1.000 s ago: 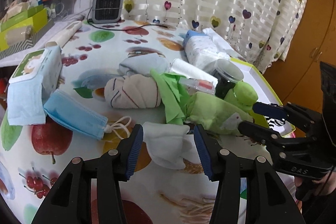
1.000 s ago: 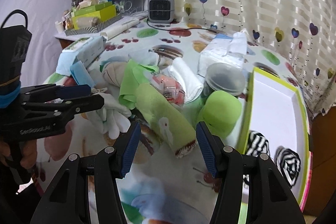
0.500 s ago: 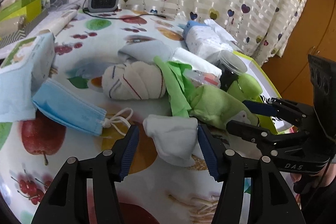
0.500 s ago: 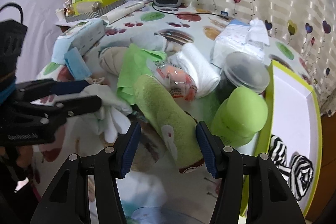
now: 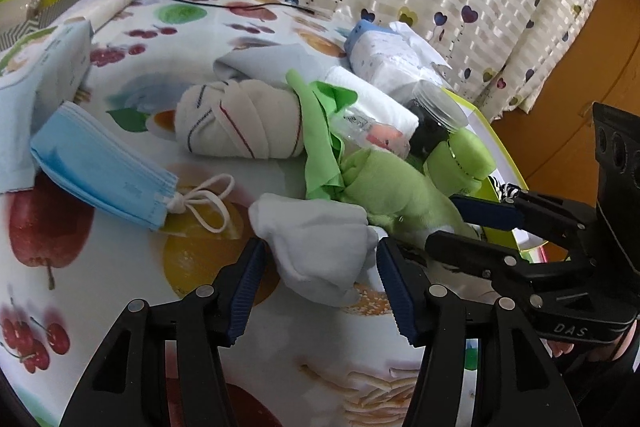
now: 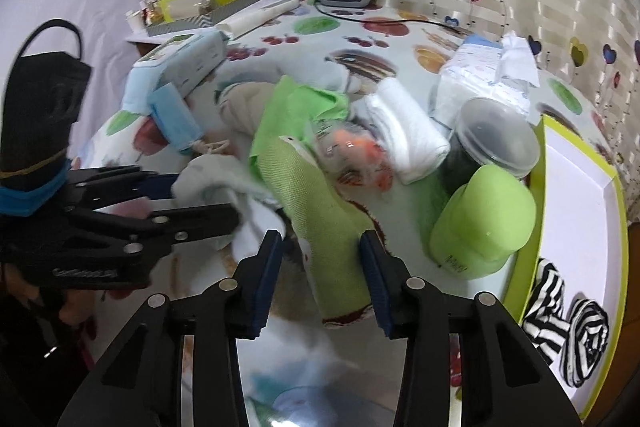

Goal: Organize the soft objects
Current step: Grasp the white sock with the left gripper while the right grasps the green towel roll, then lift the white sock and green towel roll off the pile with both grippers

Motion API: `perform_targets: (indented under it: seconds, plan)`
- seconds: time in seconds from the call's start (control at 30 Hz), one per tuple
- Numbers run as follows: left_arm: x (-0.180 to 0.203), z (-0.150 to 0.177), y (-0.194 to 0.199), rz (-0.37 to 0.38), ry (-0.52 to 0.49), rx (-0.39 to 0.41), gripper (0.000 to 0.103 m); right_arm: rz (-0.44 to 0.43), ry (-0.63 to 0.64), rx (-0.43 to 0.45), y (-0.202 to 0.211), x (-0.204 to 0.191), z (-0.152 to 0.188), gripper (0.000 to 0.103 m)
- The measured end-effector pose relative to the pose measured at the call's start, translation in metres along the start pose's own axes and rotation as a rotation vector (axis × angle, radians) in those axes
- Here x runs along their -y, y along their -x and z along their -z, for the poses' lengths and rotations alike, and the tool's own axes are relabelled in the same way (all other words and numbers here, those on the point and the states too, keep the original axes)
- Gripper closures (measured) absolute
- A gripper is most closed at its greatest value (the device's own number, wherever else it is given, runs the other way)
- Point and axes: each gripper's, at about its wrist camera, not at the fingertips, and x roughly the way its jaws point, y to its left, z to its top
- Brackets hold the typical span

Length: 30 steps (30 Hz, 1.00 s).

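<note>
I see left gripper (image 5: 320, 281) wide open, soft white sock (image 5: 316, 247) between fingers, loose. Right gripper (image 6: 322, 277) closing around long green sock (image 6: 320, 211), not squeezing yet.

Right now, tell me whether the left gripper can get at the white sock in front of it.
Probably yes. The left gripper is open, and the white sock lies between its fingers with nothing on top. The right gripper, closing around the green sock, works close alongside and might crowd it.
</note>
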Motion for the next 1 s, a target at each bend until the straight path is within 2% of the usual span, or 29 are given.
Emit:
perform_targets:
  seconds: [0.17,0.3,0.33,0.43,0.47,0.5,0.6,1.0]
  plan:
    - [0.000,-0.001,-0.001,0.004,0.018,0.009,0.046,0.061,0.021,0.010,-0.003,0.001,-0.006,0.061]
    - [0.001,-0.002,-0.002,0.005,0.022,0.017,0.047,0.062,0.032,-0.001,-0.013,0.002,-0.010,0.061]
    - [0.001,-0.002,-0.002,0.003,0.020,0.014,0.055,0.058,0.029,-0.010,-0.016,0.003,-0.010,0.061]
    - [0.002,-0.001,-0.001,-0.001,0.009,0.012,0.066,0.035,0.006,-0.020,-0.019,0.004,-0.010,0.061]
    - [0.002,-0.001,0.001,-0.005,0.004,0.016,0.068,0.034,0.004,-0.016,-0.018,0.004,-0.009,0.063]
    - [0.003,-0.001,0.002,-0.009,0.000,0.021,0.068,0.032,0.004,-0.009,-0.016,0.003,-0.009,0.072]
    - [0.005,-0.001,0.008,-0.014,-0.007,0.039,0.070,0.034,0.006,0.012,-0.007,-0.001,-0.007,0.077]
    - [0.019,0.002,0.032,-0.022,-0.048,0.095,0.072,0.052,0.009,0.075,0.021,-0.014,0.000,0.077]
